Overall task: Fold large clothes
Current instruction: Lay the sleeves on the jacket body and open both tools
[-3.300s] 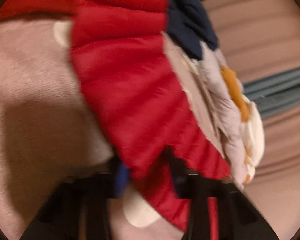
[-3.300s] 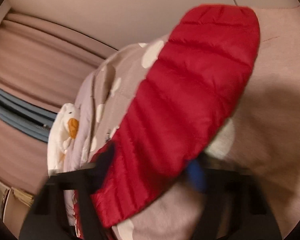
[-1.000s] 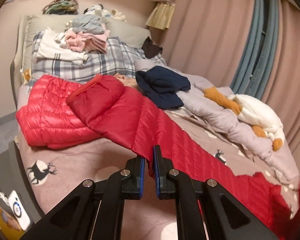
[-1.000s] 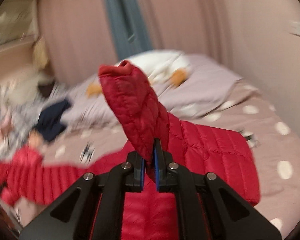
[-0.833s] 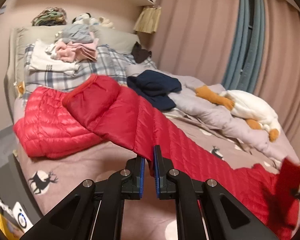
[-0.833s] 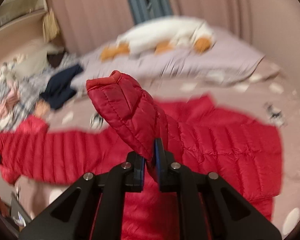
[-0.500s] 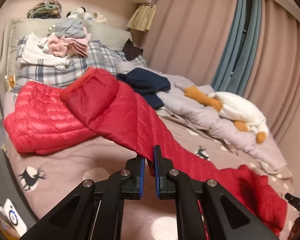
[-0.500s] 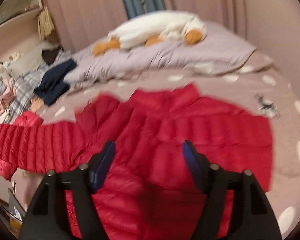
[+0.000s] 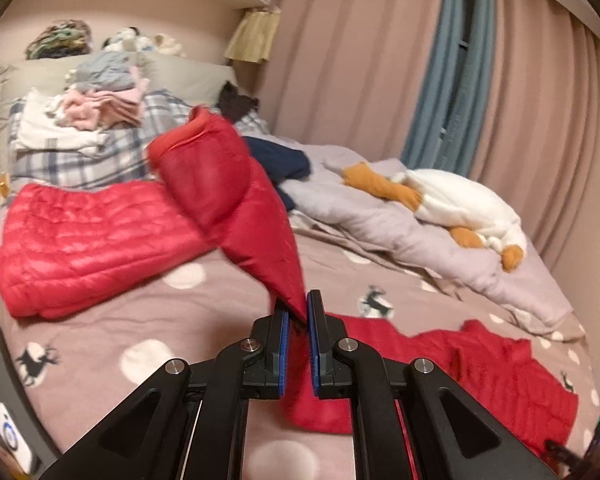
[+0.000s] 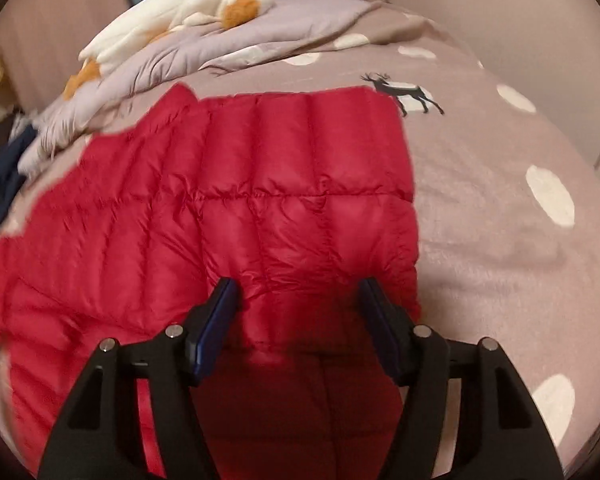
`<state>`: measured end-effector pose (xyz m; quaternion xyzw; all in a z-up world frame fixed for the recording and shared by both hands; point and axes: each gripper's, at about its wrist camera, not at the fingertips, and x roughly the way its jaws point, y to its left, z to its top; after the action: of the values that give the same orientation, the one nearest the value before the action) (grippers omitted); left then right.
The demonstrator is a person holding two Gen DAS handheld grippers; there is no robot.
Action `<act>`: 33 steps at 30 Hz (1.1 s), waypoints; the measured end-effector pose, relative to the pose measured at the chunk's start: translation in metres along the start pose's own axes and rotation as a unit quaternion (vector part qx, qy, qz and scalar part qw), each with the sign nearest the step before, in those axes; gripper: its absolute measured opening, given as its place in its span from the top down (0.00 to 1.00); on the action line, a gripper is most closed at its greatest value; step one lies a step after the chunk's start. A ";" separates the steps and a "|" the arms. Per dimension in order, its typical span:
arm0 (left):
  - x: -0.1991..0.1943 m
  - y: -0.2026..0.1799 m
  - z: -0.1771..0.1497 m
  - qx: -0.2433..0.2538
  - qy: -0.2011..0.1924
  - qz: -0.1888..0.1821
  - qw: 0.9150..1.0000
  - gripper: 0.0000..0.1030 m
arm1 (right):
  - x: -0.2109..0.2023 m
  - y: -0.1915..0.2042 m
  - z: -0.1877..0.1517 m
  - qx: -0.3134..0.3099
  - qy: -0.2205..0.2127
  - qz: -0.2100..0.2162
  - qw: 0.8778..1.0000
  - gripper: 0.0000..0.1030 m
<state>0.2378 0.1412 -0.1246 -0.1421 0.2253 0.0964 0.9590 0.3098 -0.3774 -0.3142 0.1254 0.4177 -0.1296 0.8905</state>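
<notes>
Since second ago: right gripper letting go of red sleeve, dropping toward red down jacket spread on bed; jaws closing, pads not pressing. Left gripper clamping other sleeve, lifting it. We are judging fold barely begun; body folds remaining.

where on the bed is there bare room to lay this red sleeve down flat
Bare bedspread lies between the folded red jacket and the left gripper; more lies right of the spread red jacket. Crowded: the clothes pile on the pillows, and the crumpled duvet under the toy goose.
</notes>
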 end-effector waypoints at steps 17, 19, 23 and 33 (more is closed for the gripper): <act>-0.050 -0.149 -0.016 0.061 -0.010 -0.116 0.991 0.92 | -0.191 -0.075 -0.045 0.034 -0.176 -0.048 0.983 0.41; -0.052 -0.165 -0.021 0.067 -0.002 -0.129 0.989 0.92 | -0.200 -0.081 -0.050 0.033 -0.184 -0.054 0.981 0.41; -0.054 -0.192 -0.035 0.072 0.018 -0.156 0.985 0.92 | -0.205 -0.095 -0.050 0.044 -0.183 -0.061 0.980 0.41; -0.040 -0.232 -0.076 0.108 0.084 -0.167 0.976 0.92 | -0.205 -0.103 -0.037 0.068 -0.203 -0.060 0.975 0.41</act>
<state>0.2296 -0.1065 -0.1186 -0.0811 0.2870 -0.1027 0.9489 0.1223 -0.4355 -0.1893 0.1318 0.2256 -0.2339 0.9365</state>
